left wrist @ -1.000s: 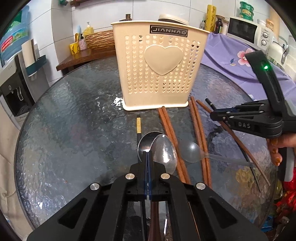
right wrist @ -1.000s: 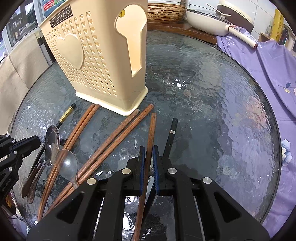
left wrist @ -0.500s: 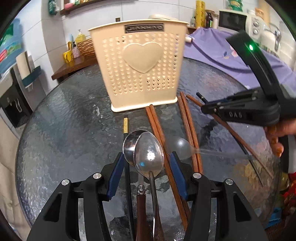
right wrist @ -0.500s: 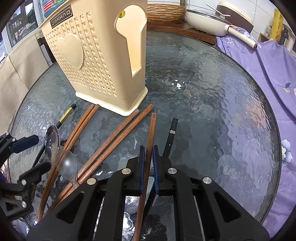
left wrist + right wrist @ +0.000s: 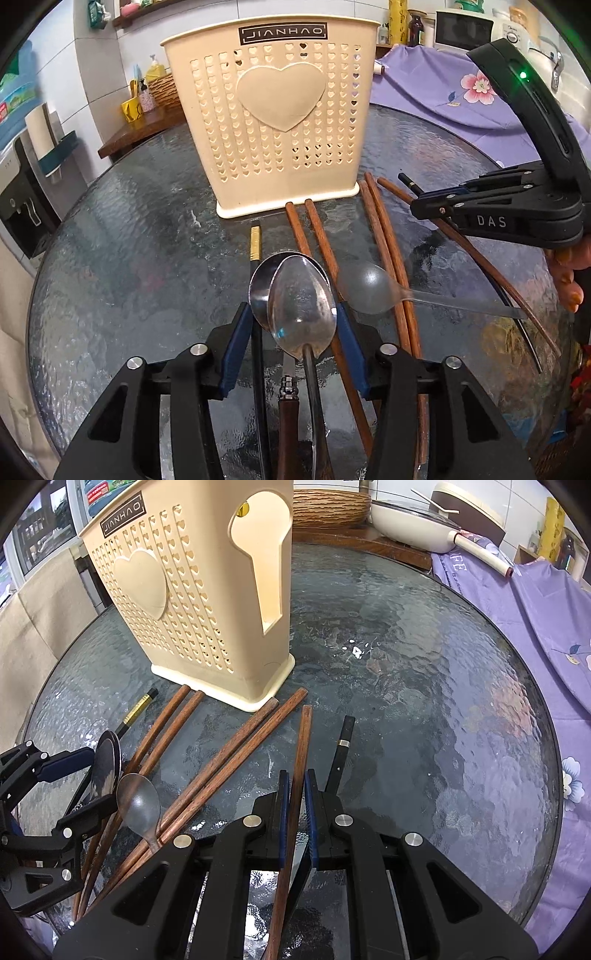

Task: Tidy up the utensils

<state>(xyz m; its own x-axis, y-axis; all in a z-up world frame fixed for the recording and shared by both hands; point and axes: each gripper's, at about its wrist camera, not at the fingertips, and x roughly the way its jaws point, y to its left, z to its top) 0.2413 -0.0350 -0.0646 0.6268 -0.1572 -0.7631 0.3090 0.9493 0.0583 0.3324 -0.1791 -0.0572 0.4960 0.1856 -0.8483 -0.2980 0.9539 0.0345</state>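
Left gripper (image 5: 293,325): jaws apart and just closing, two overlapped metal spoons (image 5: 301,310) between the blue pads, not pressed.
Right gripper (image 5: 294,812): clamped on one brown chopstick (image 5: 301,746); body reads "DAS".
Glass table (image 5: 424,701): remaining chopsticks and spoons lie loose.
Utensil holder (image 5: 273,122): cream, upright behind them, labelled "JIANHAO".

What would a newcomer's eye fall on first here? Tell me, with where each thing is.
First, the cream utensil holder with its raised heart, upright at the far side of the round glass table. Next, wooden chopsticks and spoons fanned out on the glass before it. Then the left gripper, jaws open around two stacked metal spoons, and the right gripper shut on one chopstick.
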